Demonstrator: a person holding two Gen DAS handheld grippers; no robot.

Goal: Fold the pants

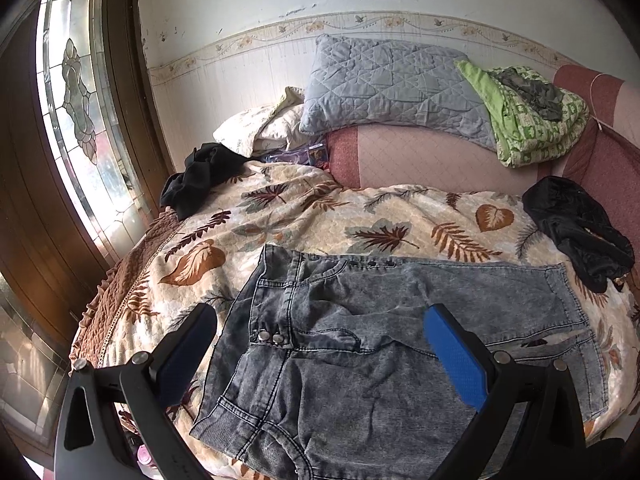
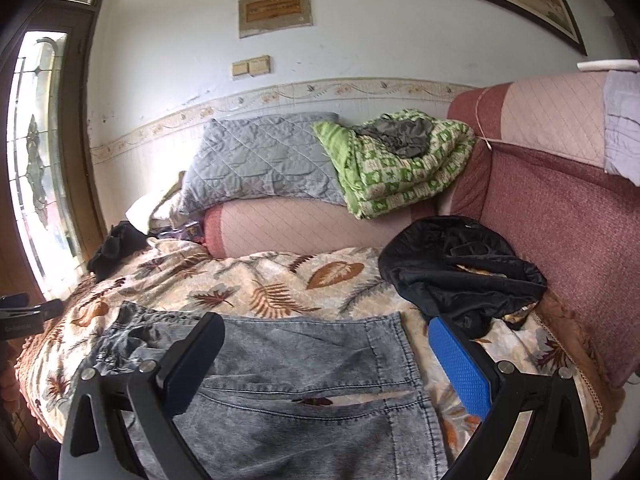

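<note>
Grey acid-washed denim pants (image 1: 360, 340) lie spread flat on a leaf-patterned blanket (image 1: 304, 216), waistband to the left, leg hems to the right. In the left wrist view my left gripper (image 1: 320, 320) hovers open above the waistband and fly, with nothing between its blue pads. The right wrist view shows the pants (image 2: 288, 360) from the hem end, the two leg openings lying side by side. Above the hems my right gripper (image 2: 326, 330) stands open and holds nothing.
A black garment (image 1: 576, 228) lies just right of the hems and another black garment (image 1: 200, 176) sits at the far left. A grey quilted pillow (image 1: 392, 84) and a green folded blanket (image 1: 532, 116) rest on the pink bolster behind. A stained-glass door (image 1: 76, 120) stands at left.
</note>
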